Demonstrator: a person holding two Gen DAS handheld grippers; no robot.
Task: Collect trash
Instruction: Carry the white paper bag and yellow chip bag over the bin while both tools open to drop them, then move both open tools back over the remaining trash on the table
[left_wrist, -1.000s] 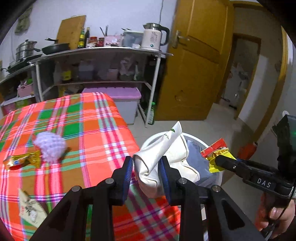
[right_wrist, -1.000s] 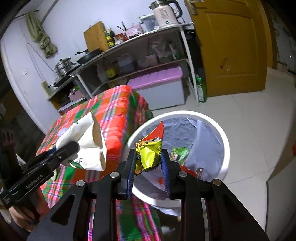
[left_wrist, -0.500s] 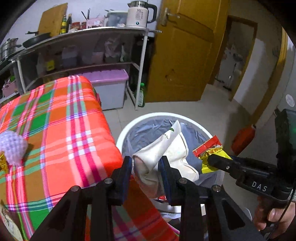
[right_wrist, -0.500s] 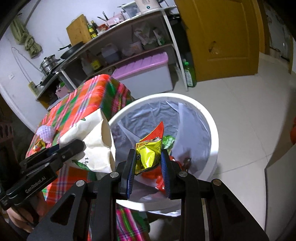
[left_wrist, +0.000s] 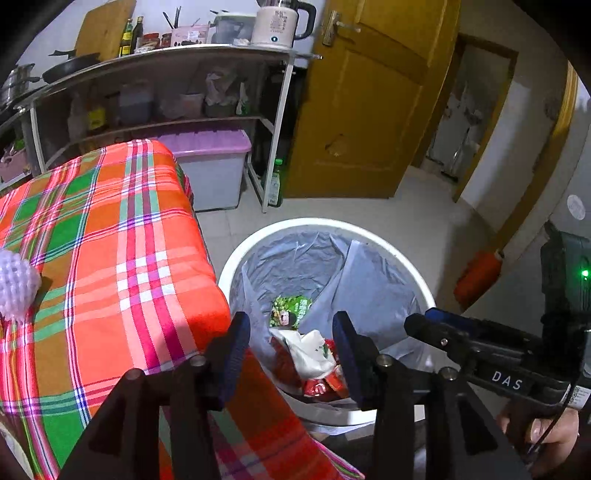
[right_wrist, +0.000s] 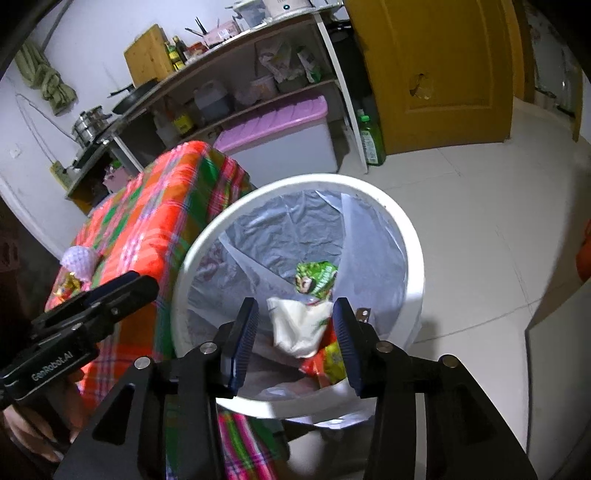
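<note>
A white round trash bin with a grey liner stands on the floor beside the plaid-covered table. Inside lie a white paper bag, a green wrapper and red and yellow snack packets. My left gripper is open and empty above the bin's near rim. My right gripper is open and empty over the bin; it also shows in the left wrist view. A white foam net ball and a gold wrapper lie on the table.
A metal shelf rack with a kettle, bottles and pans stands behind the table. A purple-lidded storage box sits under it. A yellow door is at the back, with a green bottle near it. An orange object lies on the tiled floor.
Both grippers have opened. The white paper bag has dropped from the left gripper and the yellow snack packet from the right one; both now lie in the bin.
</note>
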